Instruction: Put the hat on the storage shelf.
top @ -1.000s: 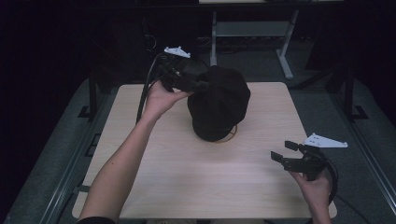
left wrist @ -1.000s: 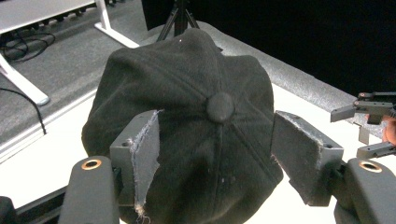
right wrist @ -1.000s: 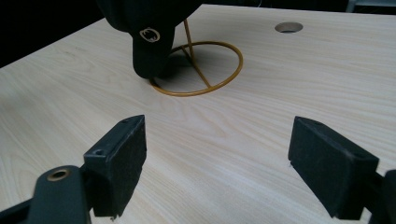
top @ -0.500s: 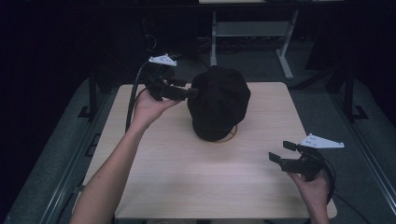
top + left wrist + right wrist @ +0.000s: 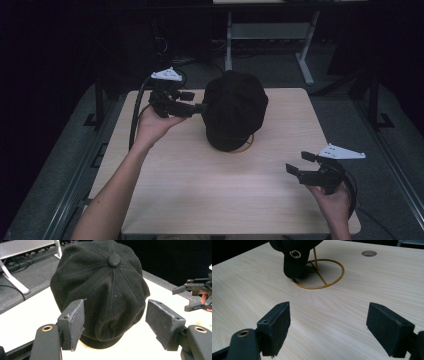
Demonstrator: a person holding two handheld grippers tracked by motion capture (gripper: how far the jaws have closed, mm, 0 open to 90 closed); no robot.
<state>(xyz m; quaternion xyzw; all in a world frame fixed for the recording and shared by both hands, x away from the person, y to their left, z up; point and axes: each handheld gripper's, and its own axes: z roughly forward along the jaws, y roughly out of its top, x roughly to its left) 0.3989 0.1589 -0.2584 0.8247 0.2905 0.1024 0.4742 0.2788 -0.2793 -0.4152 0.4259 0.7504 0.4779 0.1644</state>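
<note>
Now the left gripper (image 5: 199,103) is seen drawn back off the black cap (image 5: 234,110) toward 9 o'clock, jaws released and empty, the cap left on its wire stand (image 5: 320,277) at table centre; the right gripper (image 5: 296,165) is held open at 4 o'clock.

On the bench (image 5: 210,200) bare wood runs from five round to nine o'clock, while the black cap (image 5: 234,110) on its gold wire stand (image 5: 319,275) blocks the centre towards twelve.

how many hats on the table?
1. A black cap sits on a gold wire stand near the table's far middle, just in front of the left gripper. Nothing looks able to hide another.
</note>
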